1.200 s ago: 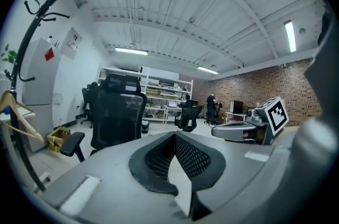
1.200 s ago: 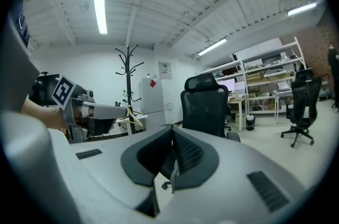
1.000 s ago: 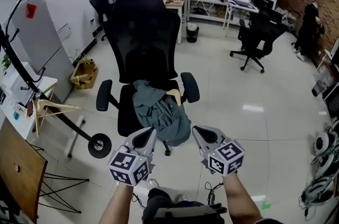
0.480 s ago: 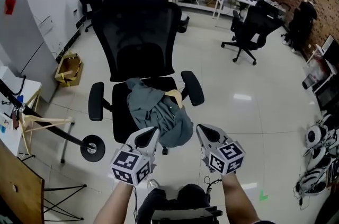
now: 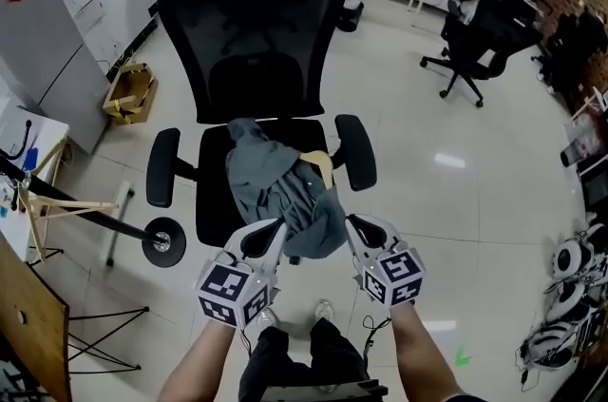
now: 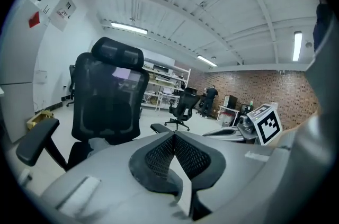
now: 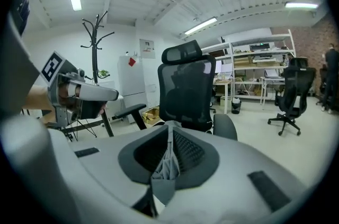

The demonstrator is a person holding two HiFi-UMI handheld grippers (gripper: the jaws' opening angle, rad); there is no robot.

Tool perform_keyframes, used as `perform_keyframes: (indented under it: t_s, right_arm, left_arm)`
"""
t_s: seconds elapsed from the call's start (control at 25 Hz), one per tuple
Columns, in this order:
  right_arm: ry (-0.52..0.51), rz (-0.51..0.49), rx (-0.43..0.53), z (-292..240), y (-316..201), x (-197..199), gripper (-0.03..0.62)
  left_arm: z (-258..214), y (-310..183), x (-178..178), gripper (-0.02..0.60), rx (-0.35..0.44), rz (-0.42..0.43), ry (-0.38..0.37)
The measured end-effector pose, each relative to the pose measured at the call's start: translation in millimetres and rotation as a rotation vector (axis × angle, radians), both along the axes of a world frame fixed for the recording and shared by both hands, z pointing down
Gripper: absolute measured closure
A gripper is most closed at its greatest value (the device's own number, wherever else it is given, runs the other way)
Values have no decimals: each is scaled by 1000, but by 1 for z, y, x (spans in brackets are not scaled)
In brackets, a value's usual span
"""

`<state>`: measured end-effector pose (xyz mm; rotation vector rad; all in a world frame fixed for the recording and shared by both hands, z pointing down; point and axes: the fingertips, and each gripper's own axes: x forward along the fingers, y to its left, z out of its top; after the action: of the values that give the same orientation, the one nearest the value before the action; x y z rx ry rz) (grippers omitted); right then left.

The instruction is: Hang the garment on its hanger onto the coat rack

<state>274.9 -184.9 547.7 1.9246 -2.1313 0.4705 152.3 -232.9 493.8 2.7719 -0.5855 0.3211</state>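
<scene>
A grey garment [image 5: 280,186] lies crumpled on the seat of a black office chair [image 5: 252,29], with the wooden hanger [image 5: 318,164] poking out at its right. The coat rack [image 7: 97,40] stands at the left, and its pole and round base [image 5: 163,241] show from above in the head view. My left gripper [image 5: 269,234] [image 6: 175,134] is just short of the garment's near edge, its jaws shut and empty. My right gripper [image 5: 353,229] [image 7: 169,125] is level with it on the right. Its jaws have just been opening to a narrow slit, with nothing between them.
A spare wooden hanger [image 5: 52,208] hangs by the rack pole at the left. A white table [image 5: 28,143] and a cardboard box [image 5: 131,92] stand behind it. Other office chairs [image 5: 470,48] and shelving [image 7: 254,66] are further back. The person's legs are below the grippers.
Both grippers have moved forward and down towards the chair, and their tips now reach the garment's near edge. The chair fills more of the head view.
</scene>
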Motion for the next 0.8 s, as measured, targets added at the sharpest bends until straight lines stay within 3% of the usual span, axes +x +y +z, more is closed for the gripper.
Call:
perform_keyframes:
  t_s: [0.04, 0.12, 0.24, 0.44, 0.8]
  right_arm:
    - [-2, 4, -22, 13, -5, 3, 549]
    - [-22, 19, -81, 47, -13, 13, 446]
    - [-51, 52, -173, 107, -29, 28, 372]
    - [-67, 109, -306, 187, -69, 47, 353]
    - [-37, 182, -419, 279, -108, 64, 355]
  left_arm:
    - [8, -2, 1, 580, -7, -9, -7]
    - [25, -3, 5, 580, -21, -18, -24]
    - [49, -5, 9, 580, -46, -30, -48]
    - [81, -15, 5, 580, -91, -48, -88]
    - [125, -12, -9, 580, -167, -65, -107]
